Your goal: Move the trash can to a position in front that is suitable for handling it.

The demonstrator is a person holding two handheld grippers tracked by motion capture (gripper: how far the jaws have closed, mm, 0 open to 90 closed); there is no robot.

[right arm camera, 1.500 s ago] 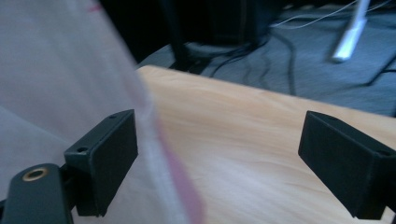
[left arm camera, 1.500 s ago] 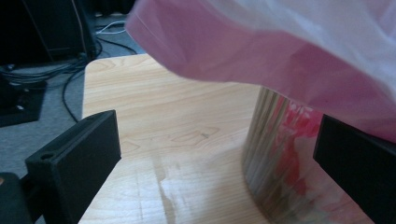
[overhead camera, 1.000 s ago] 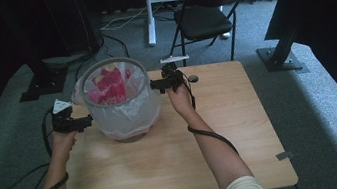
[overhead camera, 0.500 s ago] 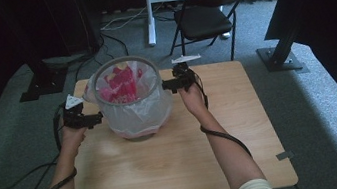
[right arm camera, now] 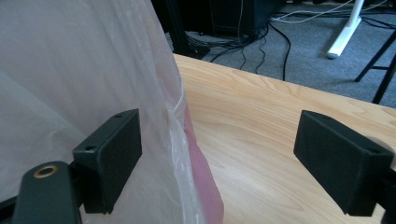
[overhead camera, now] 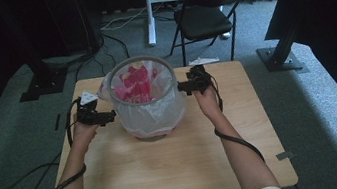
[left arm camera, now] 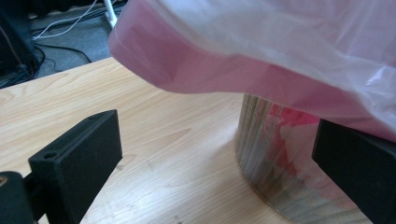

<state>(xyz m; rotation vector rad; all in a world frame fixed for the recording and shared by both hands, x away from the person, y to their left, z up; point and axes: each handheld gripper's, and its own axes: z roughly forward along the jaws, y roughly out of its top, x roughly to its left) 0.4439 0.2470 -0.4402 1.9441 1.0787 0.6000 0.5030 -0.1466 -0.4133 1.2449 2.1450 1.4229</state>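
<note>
A bin lined with a plastic bag stands far-centre on the counter. Left tongs and right tongs flank its rim, both gaping wide, gripping nothing.

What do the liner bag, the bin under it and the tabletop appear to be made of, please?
Liner bag: thin translucent plastic film, whitish-pink, glossy and wrinkled where it drapes. Bin: probably clear ribbed plastic, since pink contents show through its fine vertical ridges. Tabletop: light wood or wood-look laminate, matte, with visible grain.
</note>
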